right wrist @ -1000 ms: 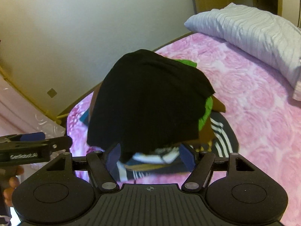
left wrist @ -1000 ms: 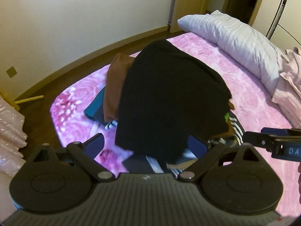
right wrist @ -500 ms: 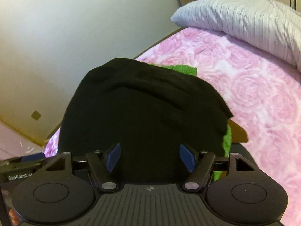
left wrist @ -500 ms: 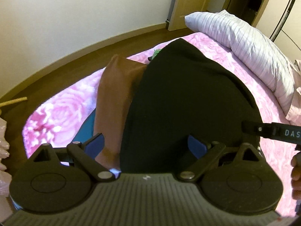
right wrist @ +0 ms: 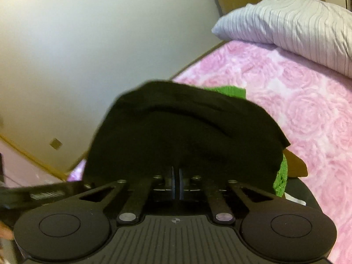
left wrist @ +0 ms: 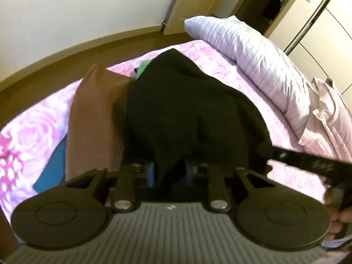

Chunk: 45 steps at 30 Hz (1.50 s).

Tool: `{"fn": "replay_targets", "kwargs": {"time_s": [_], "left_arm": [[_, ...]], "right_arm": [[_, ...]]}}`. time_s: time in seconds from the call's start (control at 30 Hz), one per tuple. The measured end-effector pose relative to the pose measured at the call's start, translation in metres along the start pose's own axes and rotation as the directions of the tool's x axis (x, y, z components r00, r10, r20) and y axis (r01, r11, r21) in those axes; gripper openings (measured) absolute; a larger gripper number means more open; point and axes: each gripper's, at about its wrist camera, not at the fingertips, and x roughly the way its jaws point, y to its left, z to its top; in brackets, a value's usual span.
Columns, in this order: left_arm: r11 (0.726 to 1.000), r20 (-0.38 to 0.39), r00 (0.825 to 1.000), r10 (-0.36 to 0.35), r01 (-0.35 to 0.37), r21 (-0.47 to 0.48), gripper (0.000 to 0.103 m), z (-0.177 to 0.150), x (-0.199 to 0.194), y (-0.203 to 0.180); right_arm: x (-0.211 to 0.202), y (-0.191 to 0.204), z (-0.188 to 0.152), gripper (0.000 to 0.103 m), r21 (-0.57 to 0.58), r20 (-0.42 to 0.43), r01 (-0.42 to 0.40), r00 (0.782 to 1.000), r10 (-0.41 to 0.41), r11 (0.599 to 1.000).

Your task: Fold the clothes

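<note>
Black garment (left wrist: 189, 110), brown cloth (left wrist: 94, 118), pink rose-patterned bedspread (right wrist: 308, 114)

Both wrist views look steeply down, close over the same black garment (left wrist: 187, 110) and pink bedspread (right wrist: 308, 114).

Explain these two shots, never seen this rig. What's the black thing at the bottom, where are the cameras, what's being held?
There is no robot here. A person holds a two-finger gripper in each hand, and each gripper carries a fisheye camera looking forward along its fingers. The black shape at the bottom of each picture is that gripper's own body.

One picture is from the left gripper, the other from the right gripper. Both look down at a bed with a pink sheet and a pillow.

On the bed lies a pile of clothes: a black garment on top, with brown cloth and green cloth beneath. The left jaws are closing on a fold of the black garment. The right jaws are shut at its near edge. The dark bar at the right of the left view is the other gripper.
</note>
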Motion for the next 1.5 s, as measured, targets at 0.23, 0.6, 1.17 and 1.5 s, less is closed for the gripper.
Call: {"fn": "replay_targets", "kwargs": {"time_s": [0.23,0.6,1.17,1.5], "left_arm": [[0.997,0.112,0.993,-0.033,0.024,0.075,0.003,0.010,-0.060,-0.033],[0.927,0.219,0.939,-0.265,0.185,0.328,0.003,0.008,-0.159,-0.163],[0.559,0.011,0.699,-0.715,0.562,0.610,0.003,-0.159,-0.278,-0.463],[0.630,-0.225,0.890,-0.396,0.442,0.639,0.041,-0.304,-0.233,-0.513]], "right_arm": [[-0.082,0.024,0.014,0.000,0.017,0.152,-0.123,0.981,0.119,0.992],[-0.267,0.036,0.026,0.000,0.041,0.524,-0.121,0.848,0.082,0.992],[-0.636,0.008,-0.109,0.000,0.242,0.843,0.182,0.446,-0.299,0.953],[-0.672,-0.071,-0.276,0.082,0.525,0.363,0.356,0.727,-0.582,0.773]]}}
